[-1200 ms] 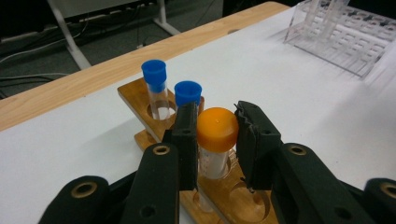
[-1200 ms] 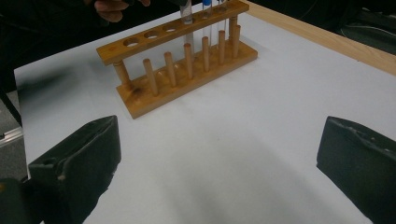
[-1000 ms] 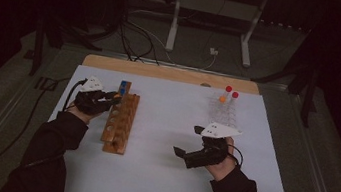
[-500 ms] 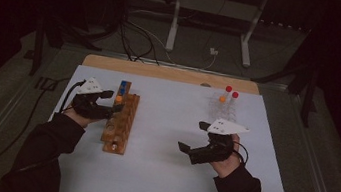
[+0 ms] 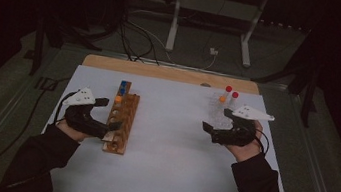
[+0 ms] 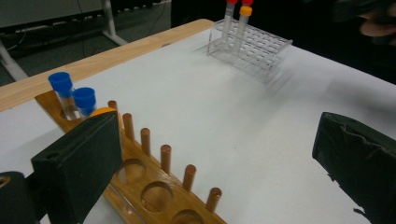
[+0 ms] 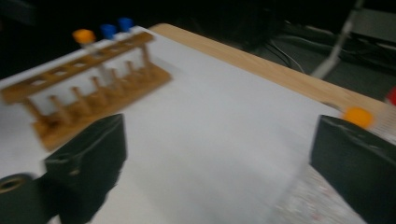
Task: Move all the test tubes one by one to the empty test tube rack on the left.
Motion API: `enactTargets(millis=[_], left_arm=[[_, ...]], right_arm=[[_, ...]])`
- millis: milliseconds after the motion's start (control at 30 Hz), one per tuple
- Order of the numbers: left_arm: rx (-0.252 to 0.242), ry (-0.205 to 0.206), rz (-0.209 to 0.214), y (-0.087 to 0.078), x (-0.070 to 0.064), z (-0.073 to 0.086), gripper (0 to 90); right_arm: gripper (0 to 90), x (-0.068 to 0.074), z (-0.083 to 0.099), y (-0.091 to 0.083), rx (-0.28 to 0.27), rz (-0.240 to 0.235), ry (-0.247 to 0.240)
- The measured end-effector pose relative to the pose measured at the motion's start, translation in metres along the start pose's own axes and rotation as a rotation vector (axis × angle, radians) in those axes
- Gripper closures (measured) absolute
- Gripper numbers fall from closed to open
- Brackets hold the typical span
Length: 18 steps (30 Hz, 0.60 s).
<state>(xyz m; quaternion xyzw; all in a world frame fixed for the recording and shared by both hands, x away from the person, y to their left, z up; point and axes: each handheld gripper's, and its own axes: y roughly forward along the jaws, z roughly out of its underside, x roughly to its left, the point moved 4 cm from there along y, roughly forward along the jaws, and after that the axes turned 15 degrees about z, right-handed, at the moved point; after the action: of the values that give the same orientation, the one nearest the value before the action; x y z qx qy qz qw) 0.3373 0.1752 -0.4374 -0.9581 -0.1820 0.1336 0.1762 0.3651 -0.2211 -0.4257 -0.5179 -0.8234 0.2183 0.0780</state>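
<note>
Both forearms enter from the bottom of the high view. The left gripper [image 5: 105, 117] sits at centre left, jaws wide apart and empty. The right gripper [image 5: 216, 121] sits at centre right, likewise gaping, empty.

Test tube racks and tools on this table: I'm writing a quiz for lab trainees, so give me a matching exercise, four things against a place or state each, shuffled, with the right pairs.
Things:
1. Wooden rack
2. Clear plastic rack
3. Blue-capped tubes
4. Left tool

Places or states:
A. Open, beside the wooden rack
B. Holds red- and orange-capped tubes
C. At the wooden rack's far end
D. On the table's left half, with wooden pegs

Pairs: 1-D, 2-B, 3-C, 4-A
</note>
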Motion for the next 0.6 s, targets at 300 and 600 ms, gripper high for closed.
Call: enactTargets(millis=[300, 600], left_arm=[[-0.002, 0.014, 0.018, 0.002, -0.01, 0.004, 2.4], [-0.003, 0.011, 0.016, 0.0, -0.01, 0.006, 2.4]], right_arm=[[15.9, -0.036, 0.018, 0.033, 0.09, 0.122, 0.028], [43.8, -0.055, 0.027, 0.062, 0.151, 0.154, 0.053]])
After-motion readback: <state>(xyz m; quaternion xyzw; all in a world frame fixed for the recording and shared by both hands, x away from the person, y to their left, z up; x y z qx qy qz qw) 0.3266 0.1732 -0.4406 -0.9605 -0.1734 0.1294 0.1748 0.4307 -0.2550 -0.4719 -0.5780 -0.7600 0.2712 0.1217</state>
